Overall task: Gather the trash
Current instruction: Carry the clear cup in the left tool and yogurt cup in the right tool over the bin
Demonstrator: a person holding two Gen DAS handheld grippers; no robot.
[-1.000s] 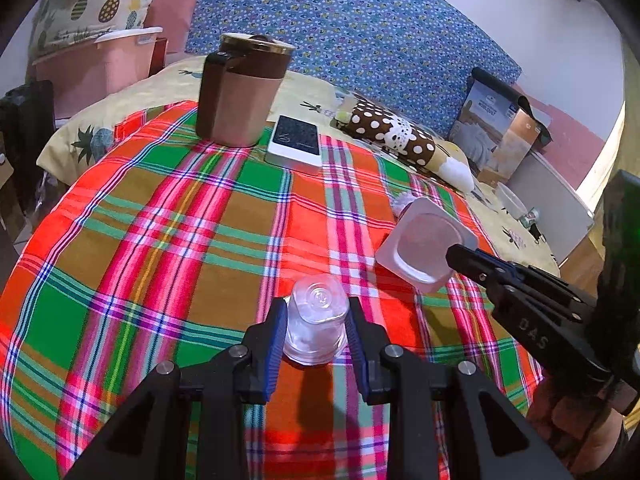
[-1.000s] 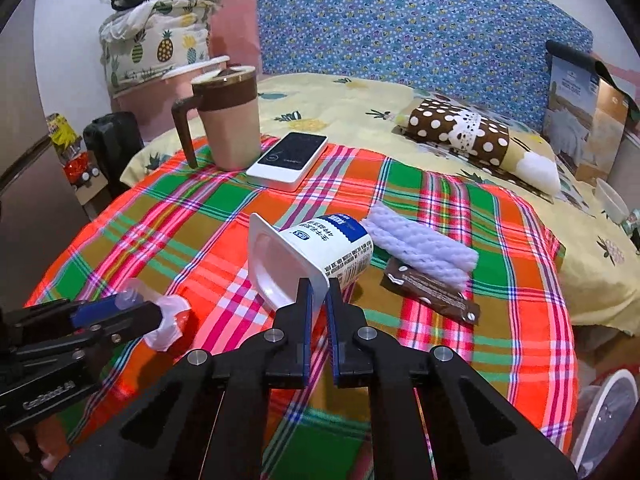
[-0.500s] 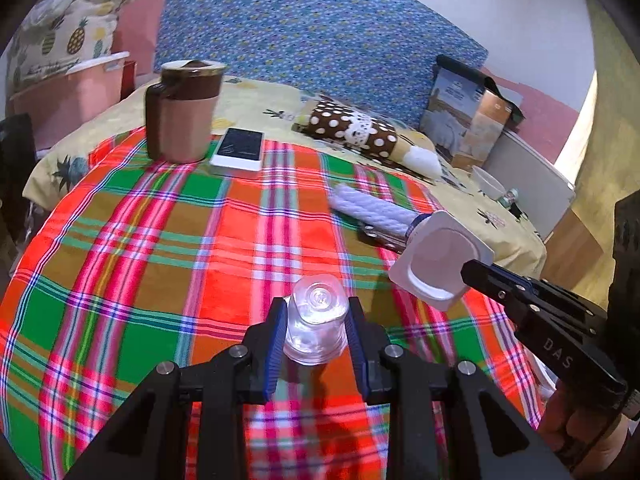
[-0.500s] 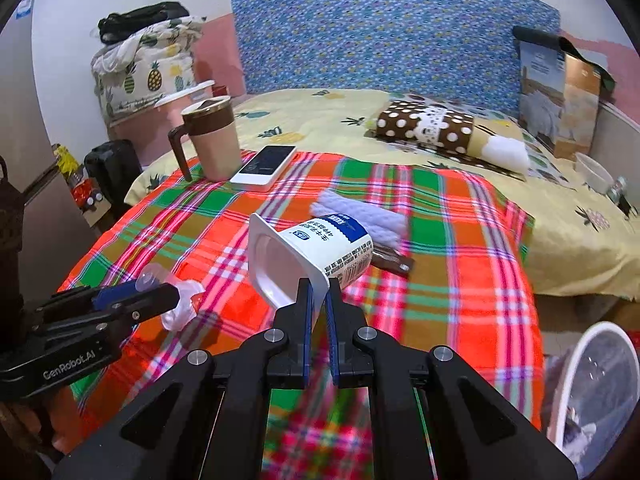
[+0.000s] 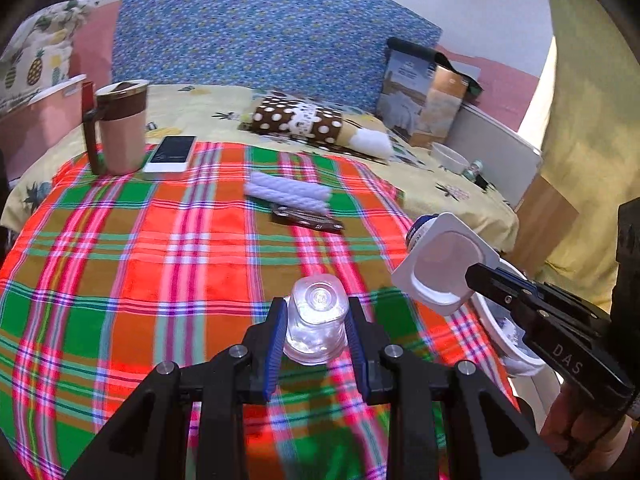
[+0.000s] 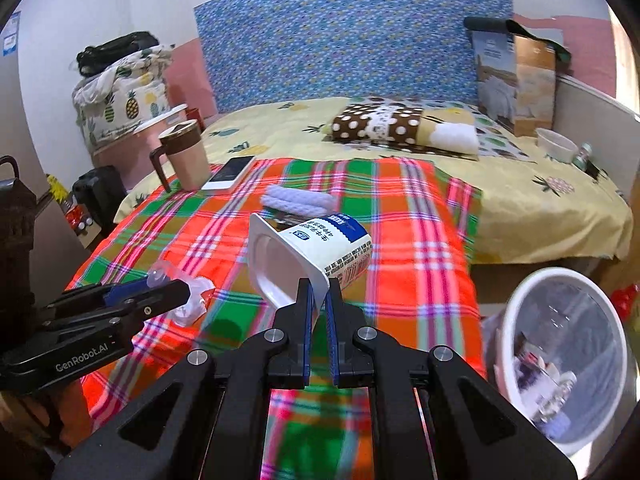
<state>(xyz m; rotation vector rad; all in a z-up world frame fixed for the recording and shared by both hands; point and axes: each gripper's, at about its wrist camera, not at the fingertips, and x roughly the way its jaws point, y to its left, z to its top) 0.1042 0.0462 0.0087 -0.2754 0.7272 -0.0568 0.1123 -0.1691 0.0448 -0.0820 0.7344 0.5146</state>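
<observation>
The left gripper's (image 5: 316, 322) fingers clamp one clear plastic cup (image 5: 316, 320) partway open, the right gripper's (image 6: 319, 304) fingers pinch shut on one white yogurt cup's (image 6: 308, 256) rim — both held above the plaid cloth (image 6: 400, 248) — beside one white bin (image 6: 564, 356).

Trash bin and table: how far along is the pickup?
Done: some trash already sits in the bin. In hand: the left gripper holds a clear cup; the right gripper pinches a yogurt cup. Left: dropping both, then the brown wrapper on the cloth.
</observation>
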